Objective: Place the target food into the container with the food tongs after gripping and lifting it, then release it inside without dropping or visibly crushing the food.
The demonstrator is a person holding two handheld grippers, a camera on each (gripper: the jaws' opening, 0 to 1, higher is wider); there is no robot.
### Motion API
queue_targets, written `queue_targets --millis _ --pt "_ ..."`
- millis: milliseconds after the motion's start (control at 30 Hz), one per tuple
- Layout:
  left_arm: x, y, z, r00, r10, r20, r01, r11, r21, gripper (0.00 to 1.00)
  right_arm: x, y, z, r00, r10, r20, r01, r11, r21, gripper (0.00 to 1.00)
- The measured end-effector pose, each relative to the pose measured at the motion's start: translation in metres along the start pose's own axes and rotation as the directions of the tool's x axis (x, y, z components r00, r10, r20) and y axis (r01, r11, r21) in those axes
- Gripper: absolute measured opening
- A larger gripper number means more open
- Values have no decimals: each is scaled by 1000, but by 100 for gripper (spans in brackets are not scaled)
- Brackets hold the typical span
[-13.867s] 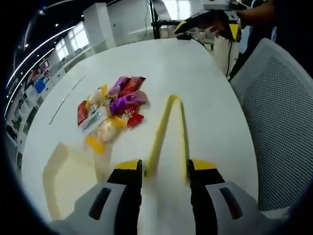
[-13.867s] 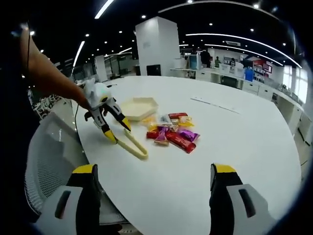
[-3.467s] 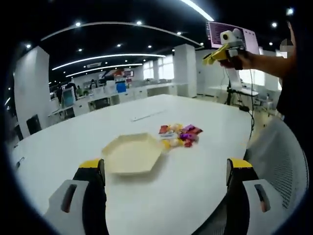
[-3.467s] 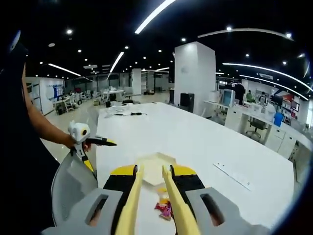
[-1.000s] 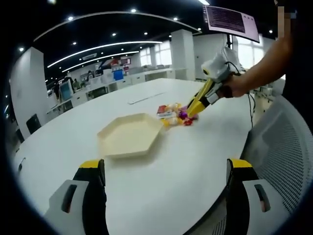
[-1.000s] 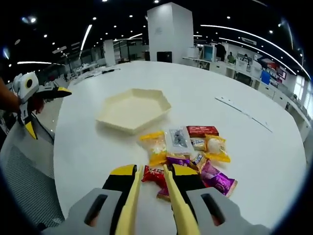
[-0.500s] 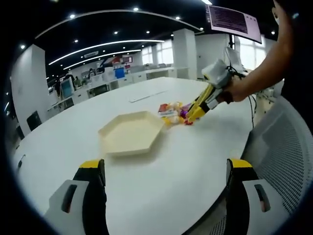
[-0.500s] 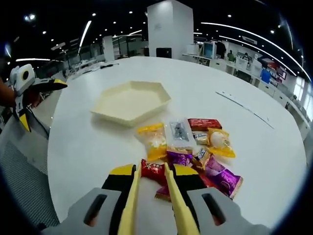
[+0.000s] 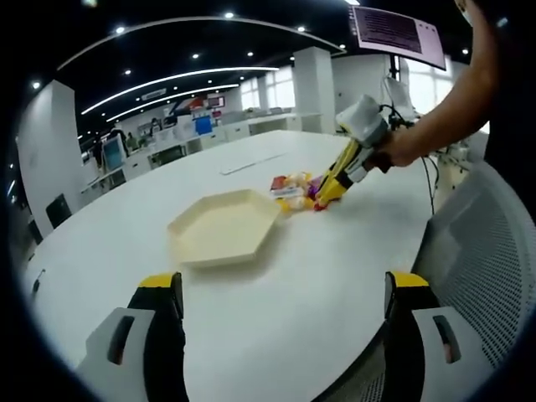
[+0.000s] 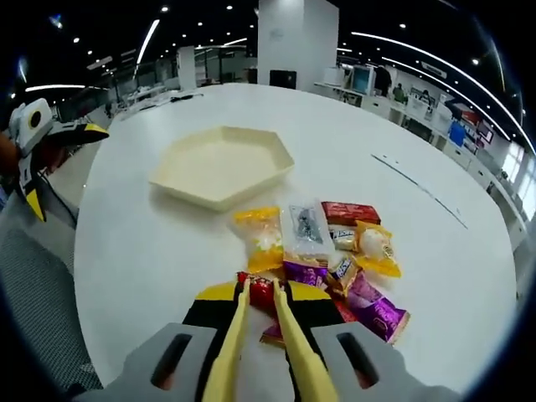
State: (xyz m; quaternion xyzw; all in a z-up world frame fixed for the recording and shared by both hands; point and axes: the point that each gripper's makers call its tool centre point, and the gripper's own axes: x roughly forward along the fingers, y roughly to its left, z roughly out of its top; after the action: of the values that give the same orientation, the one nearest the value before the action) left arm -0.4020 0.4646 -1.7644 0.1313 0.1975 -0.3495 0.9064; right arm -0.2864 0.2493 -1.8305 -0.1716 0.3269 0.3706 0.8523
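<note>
My right gripper [image 10: 258, 328] is clamped on the yellow food tongs [image 10: 255, 335], jaws squeezed close on the two arms. The tong tips are closed around a red wrapped snack [image 10: 260, 291] at the near edge of the snack pile [image 10: 327, 251]; the snack sits on the white table [image 10: 151, 251], I can't tell if it's lifted at all. Just beyond the tips: a yellow packet [image 10: 261, 237], a clear packet with dark print [image 10: 306, 228], a red bar [image 10: 350, 213], a yellow packet with a pale round item [image 10: 374, 247], purple wrappers [image 10: 374, 310] to the right. The cream hexagonal tray [image 10: 222, 165] lies past the pile, apart from it, nothing in it.

My left gripper [image 9: 280, 318] hangs above the table edge, jaws spread wide, nothing between them. From its view I see the tray [image 9: 224, 228] mid-table, the snack pile [image 9: 295, 188] behind it, and the right gripper [image 9: 343, 172] with the tongs [image 9: 332, 185] angled down into the pile, a person's arm [image 9: 444, 109] behind it. A mesh chair back [image 9: 477, 251] is at right. In the right gripper view the left gripper [image 10: 38, 155] shows at far left.
</note>
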Motion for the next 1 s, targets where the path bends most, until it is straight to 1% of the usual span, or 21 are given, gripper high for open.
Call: queue_targets --millis 133,267,367,467,633,667,800,867,933,967,1000 --pt "0 0 0 1000 3 1 -3 1000 -1 96 -7 2 1 1000 7 2 -7 1000 -1 19" --pt "0 0 1 1000 -2 5 2 1000 -7 97 -14 2 8 1000 16 15 -16 1000 6 20" --pt "0 -2 2 1000 -10 12 10 1000 -16 99 -20 -1 17 999 18 28 -18 1000 -2 20" --pt "0 -3 3 1000 -18 19 19 1000 -21 99 -25 -4 28 999 26 45 -26 1000 -4 20" --pt "0 -3 5 999 -25 30 26 999 -34 100 -33 -2 48 996 47 74 -46 999 -15 20" --pt "-1 -3 5 999 -23 31 24 999 -35 100 -35 0 57 994 61 88 -59 998 -23 20" --pt "-1 -2 6 999 -16 37 18 999 -40 100 -39 4 78 989 90 113 -87 996 -30 20" --pt "-1 -1 6 999 -13 35 14 999 -39 100 -39 6 93 985 114 130 -110 993 -39 20" --pt "-1 -2 6 999 -13 35 14 999 -31 100 -38 8 109 982 125 140 -117 991 -64 20" --pt "-1 -2 5 999 -15 34 16 999 -30 100 -37 10 120 978 141 151 -130 988 -77 20" --pt "-1 -2 5 999 -14 31 15 999 -30 100 -37 10 126 978 141 153 -129 988 -86 20"
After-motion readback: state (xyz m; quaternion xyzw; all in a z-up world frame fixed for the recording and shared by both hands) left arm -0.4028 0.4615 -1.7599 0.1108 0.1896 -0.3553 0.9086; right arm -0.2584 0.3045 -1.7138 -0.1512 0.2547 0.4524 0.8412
